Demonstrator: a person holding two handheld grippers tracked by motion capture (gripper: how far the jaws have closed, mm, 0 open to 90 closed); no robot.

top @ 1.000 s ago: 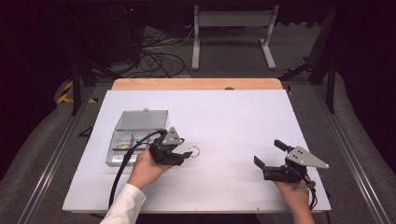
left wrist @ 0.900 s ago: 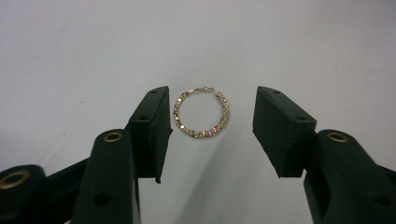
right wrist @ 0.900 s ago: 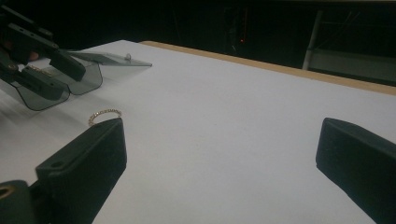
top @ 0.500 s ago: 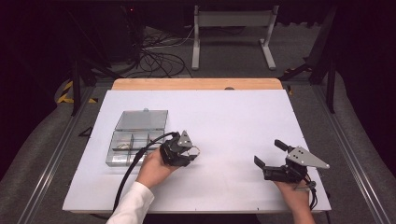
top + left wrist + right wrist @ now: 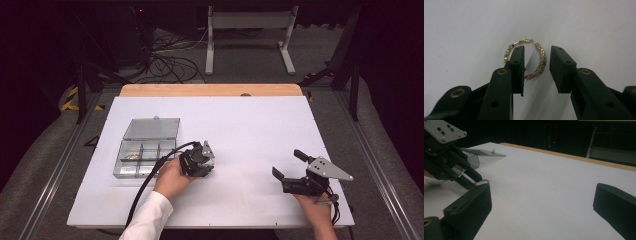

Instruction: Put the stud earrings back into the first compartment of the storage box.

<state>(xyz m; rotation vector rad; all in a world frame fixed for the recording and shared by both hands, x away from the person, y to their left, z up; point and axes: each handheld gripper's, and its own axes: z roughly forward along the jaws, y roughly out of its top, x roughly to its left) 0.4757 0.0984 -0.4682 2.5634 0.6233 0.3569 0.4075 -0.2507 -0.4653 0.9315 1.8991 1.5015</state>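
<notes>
- The thin gold hoop earring (image 5: pixel 527 60) with small stones lies flat on the white counter (image 5: pixel 260 130), to the right of the clear plastic compartment box (image 5: pixel 145 150).
- The left tongs (image 5: pixel 537 68) are spread over it, one jaw inside the ring, one outside.
- To do well: go down fully, then close slowly on the ring's side, so it does not slide.
- The right tongs (image 5: pixel 287 172) rest spread, well apart.

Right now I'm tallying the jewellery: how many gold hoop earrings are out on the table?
1: the gold hoop earring lies between the left gripper jaws; the box may hide more.
</notes>
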